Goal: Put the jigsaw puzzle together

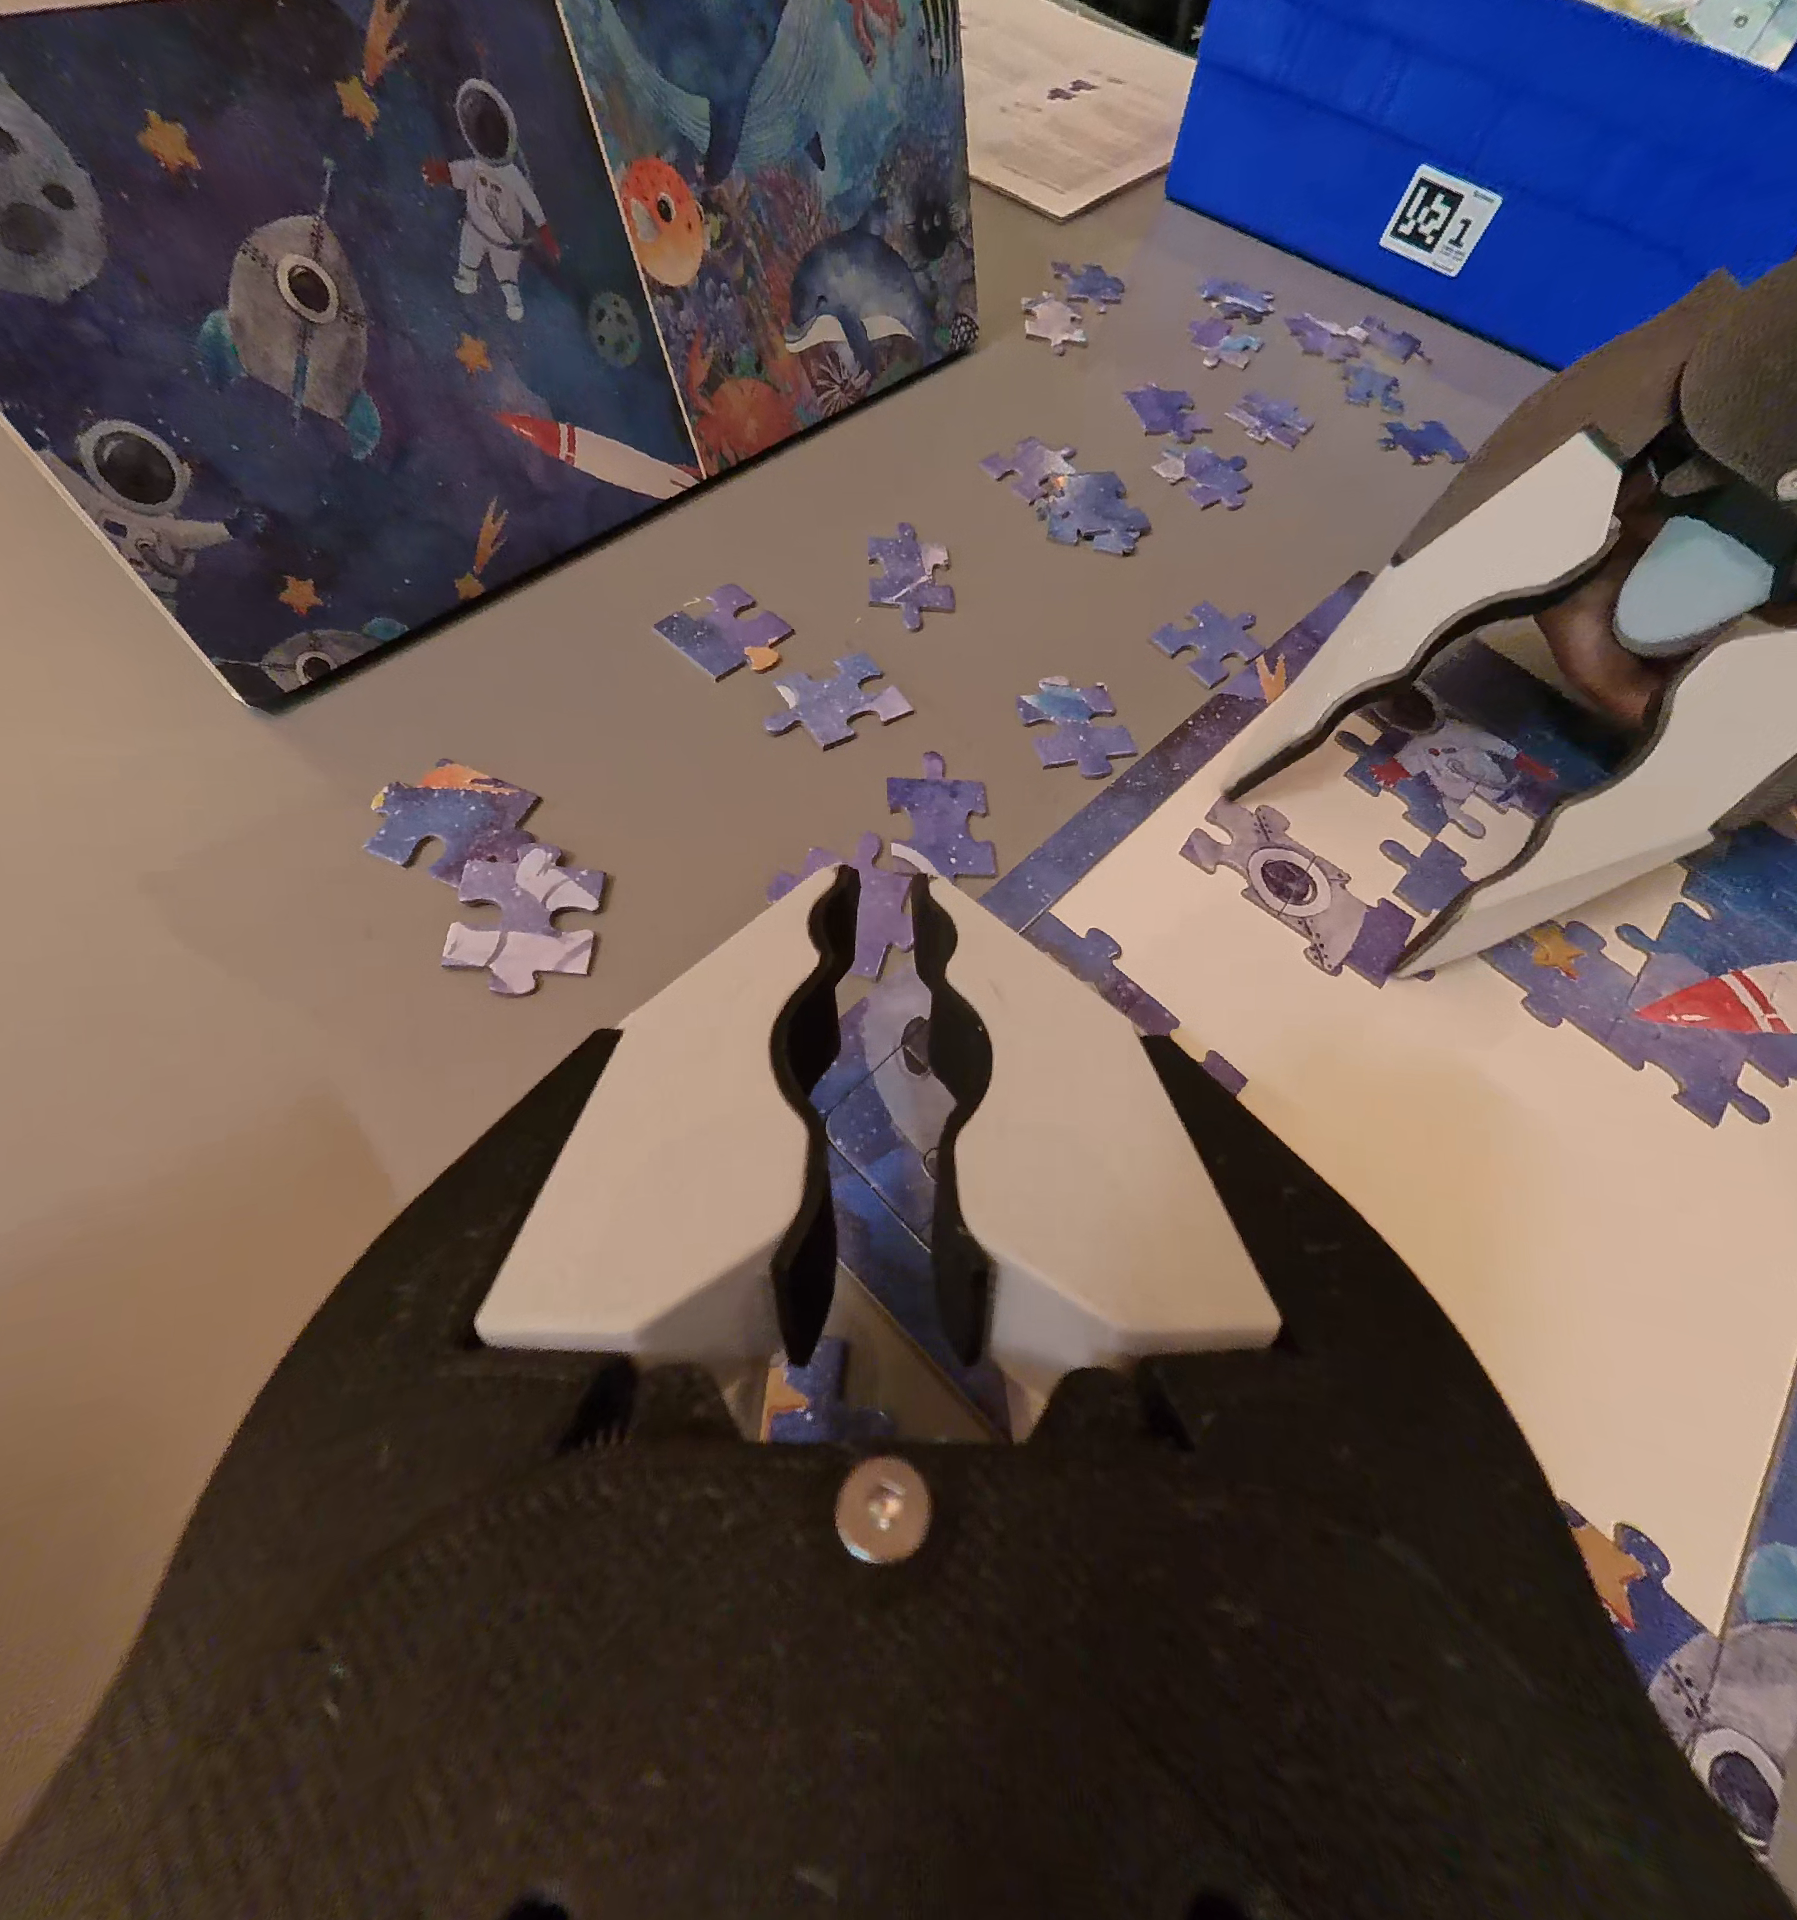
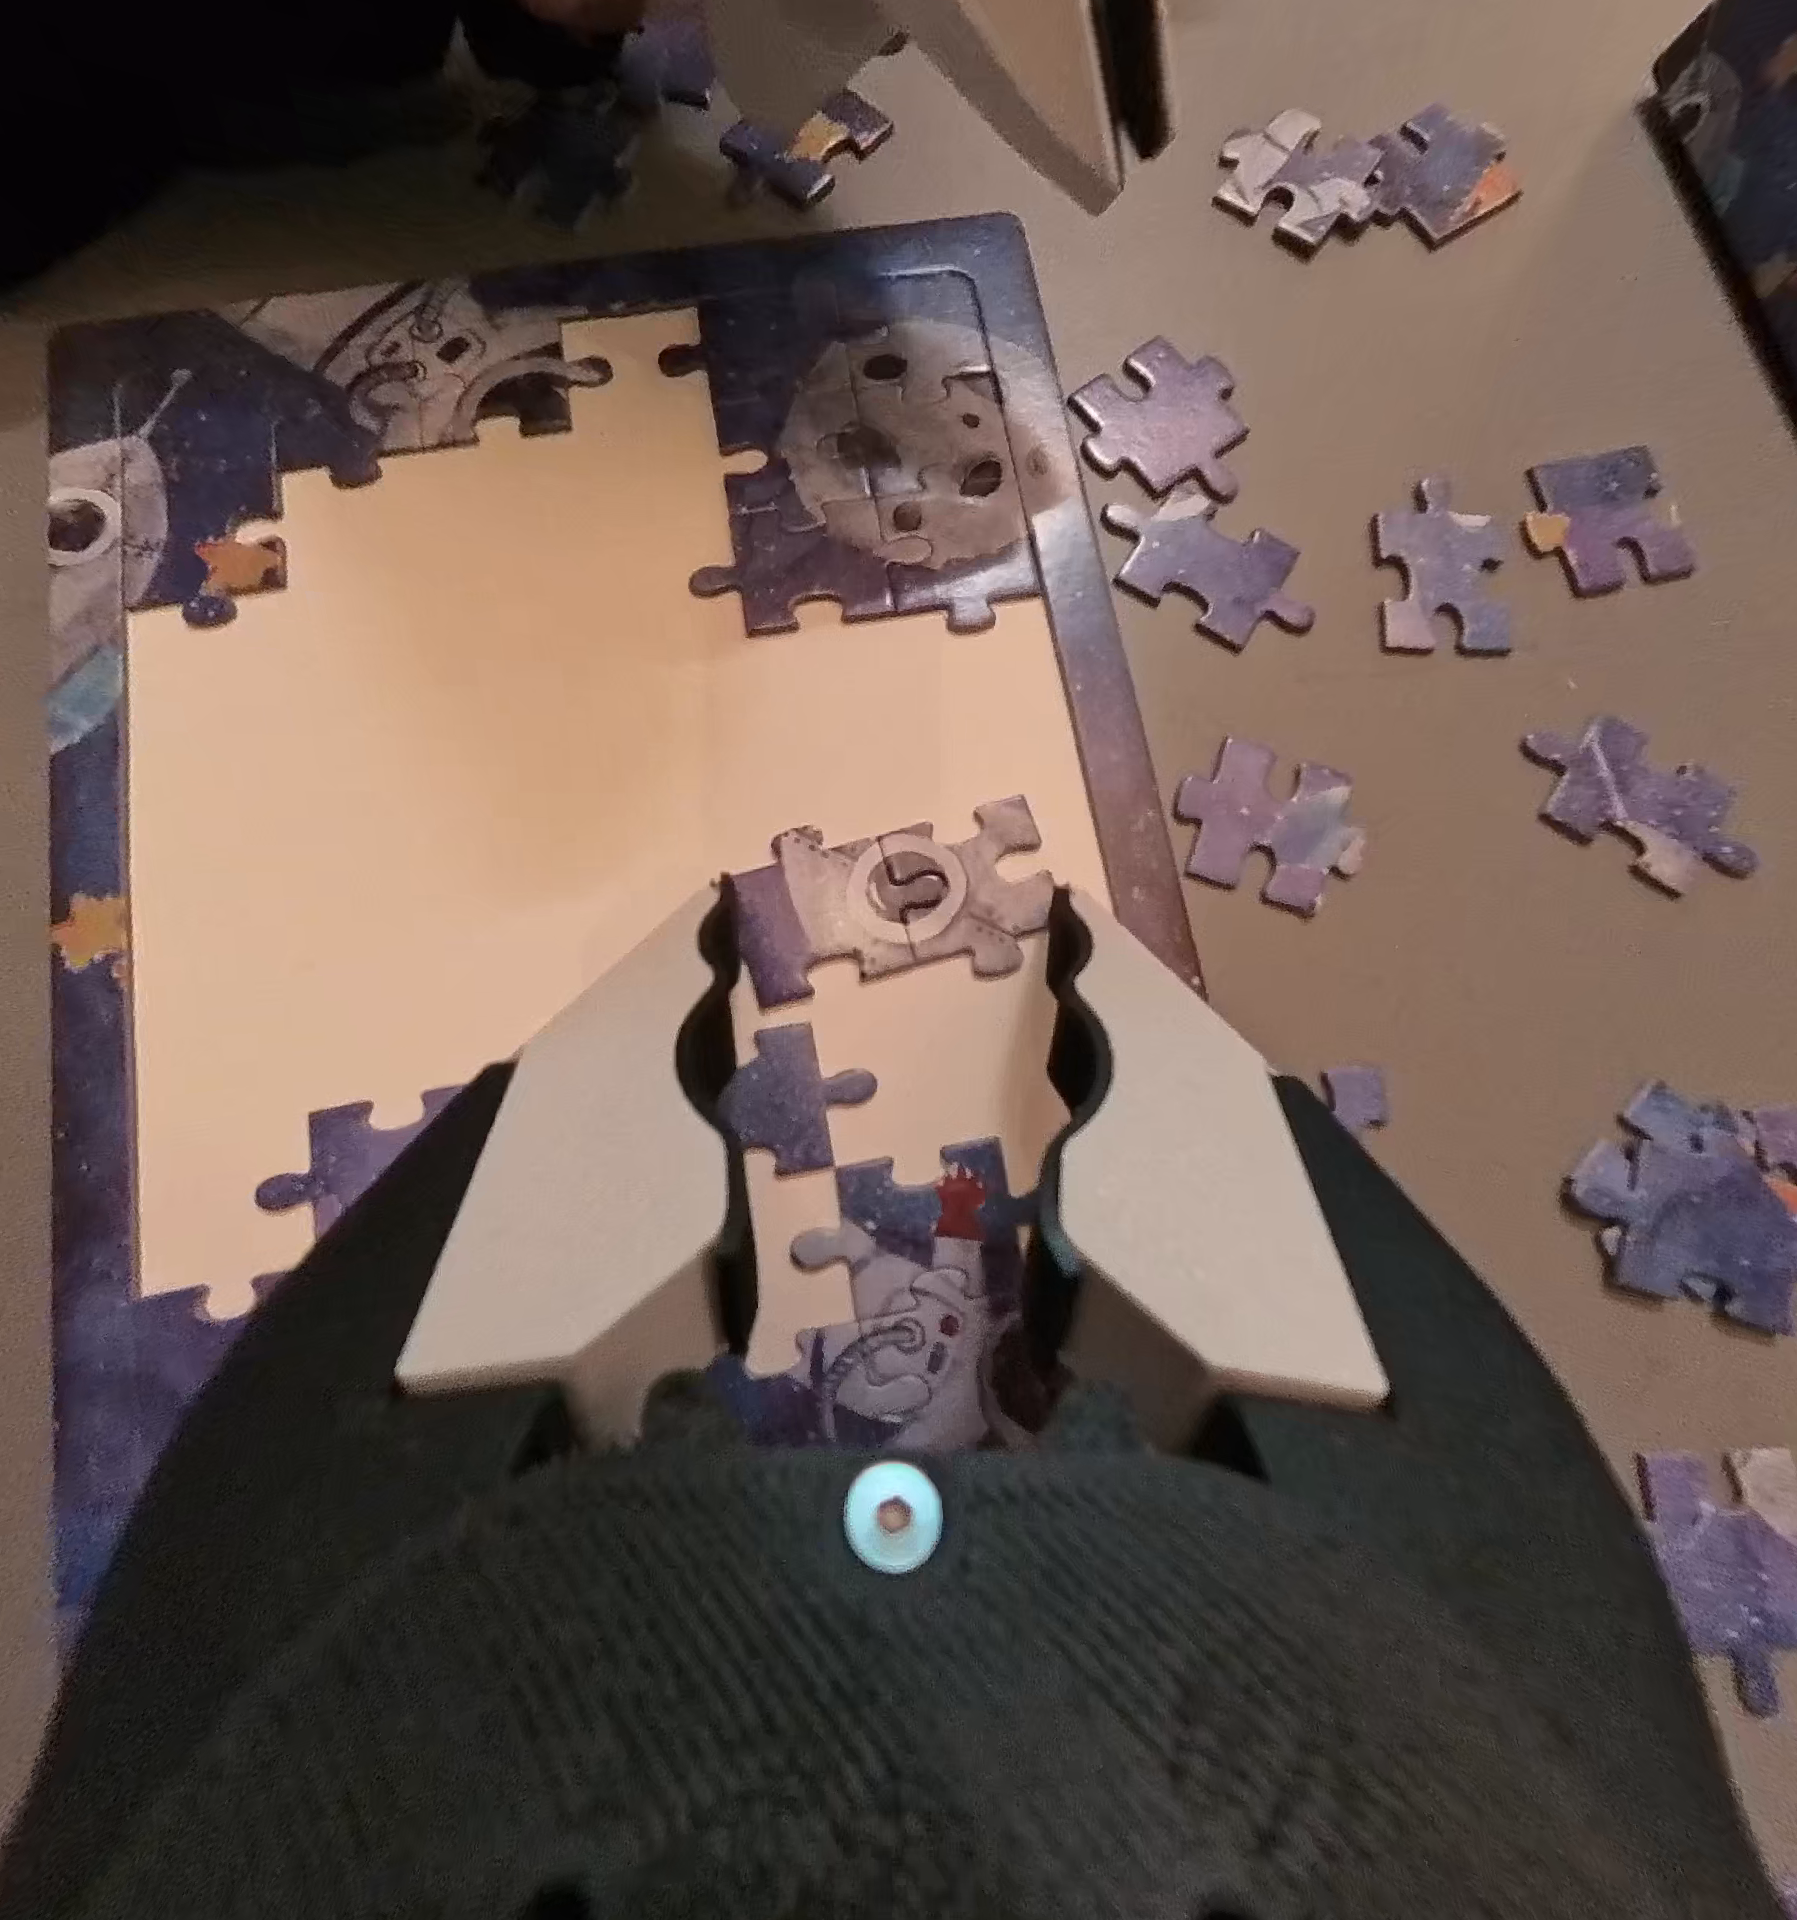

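Note:
My left gripper [image 1: 878, 883] is shut on a purple puzzle piece [image 1: 880, 920], held on edge between its fingertips just above the near corner of the puzzle tray [image 1: 1393, 1195]. My right gripper [image 2: 894, 896] is open over the tray's cream floor [image 2: 458, 779]. Its fingertips straddle two joined grey and purple pieces with a round porthole [image 2: 904, 894] that lie flat on the tray. The pads do not press on them. The right gripper also shows in the left wrist view [image 1: 1320, 883], tips down at the porthole pieces [image 1: 1278, 883].
Several loose purple pieces [image 1: 842, 701] lie on the grey table [image 1: 198, 1039], left and far of the tray. A puzzle box with a space picture [image 1: 302, 343] stands at the far left. A blue bin [image 1: 1496, 135] and a paper sheet [image 1: 1060, 114] lie behind. A hand [image 1: 1600, 665] grips the right gripper. The left gripper's tips are roughly 12 cm from the right gripper's.

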`<state>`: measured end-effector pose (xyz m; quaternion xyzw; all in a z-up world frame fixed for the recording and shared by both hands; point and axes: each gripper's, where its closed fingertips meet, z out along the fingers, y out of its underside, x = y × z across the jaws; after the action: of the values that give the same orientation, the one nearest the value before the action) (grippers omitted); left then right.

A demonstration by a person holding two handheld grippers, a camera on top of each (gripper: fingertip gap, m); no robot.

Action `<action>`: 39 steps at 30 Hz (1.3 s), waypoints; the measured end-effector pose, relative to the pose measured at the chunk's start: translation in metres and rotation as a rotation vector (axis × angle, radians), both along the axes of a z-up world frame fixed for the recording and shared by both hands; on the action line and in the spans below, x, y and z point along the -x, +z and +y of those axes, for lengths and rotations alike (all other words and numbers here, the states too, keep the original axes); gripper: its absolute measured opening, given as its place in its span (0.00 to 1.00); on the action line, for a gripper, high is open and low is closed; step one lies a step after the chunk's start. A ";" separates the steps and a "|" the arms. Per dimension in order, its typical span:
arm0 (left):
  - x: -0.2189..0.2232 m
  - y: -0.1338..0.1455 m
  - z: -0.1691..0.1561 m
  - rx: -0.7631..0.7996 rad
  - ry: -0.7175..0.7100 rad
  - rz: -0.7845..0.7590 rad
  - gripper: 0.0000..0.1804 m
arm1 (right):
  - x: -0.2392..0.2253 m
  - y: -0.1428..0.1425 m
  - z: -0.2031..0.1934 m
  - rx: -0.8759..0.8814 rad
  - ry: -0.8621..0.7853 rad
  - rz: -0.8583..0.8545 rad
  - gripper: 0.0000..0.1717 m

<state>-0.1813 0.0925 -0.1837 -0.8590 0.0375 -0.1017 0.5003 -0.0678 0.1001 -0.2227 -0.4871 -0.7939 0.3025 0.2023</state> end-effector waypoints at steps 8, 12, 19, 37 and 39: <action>0.003 0.003 0.000 -0.018 0.017 -0.014 0.06 | -0.007 -0.002 -0.010 -0.022 0.024 -0.032 0.32; 0.002 0.002 0.000 -0.014 0.011 -0.011 0.06 | -0.009 -0.001 -0.027 0.021 0.063 -0.045 0.34; 0.001 0.000 -0.002 -0.007 0.013 -0.012 0.07 | -0.003 0.002 -0.007 -0.045 0.001 0.005 0.39; 0.000 -0.003 -0.002 0.007 0.007 -0.010 0.07 | -0.012 -0.002 -0.030 0.040 0.088 -0.040 0.40; 0.000 -0.003 -0.002 0.007 0.007 -0.011 0.07 | -0.012 -0.002 -0.029 0.033 0.093 -0.038 0.40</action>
<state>-0.1810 0.0902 -0.1862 -0.8604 0.0312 -0.1049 0.4978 -0.0554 0.0709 -0.2252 -0.4588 -0.8142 0.3151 0.1648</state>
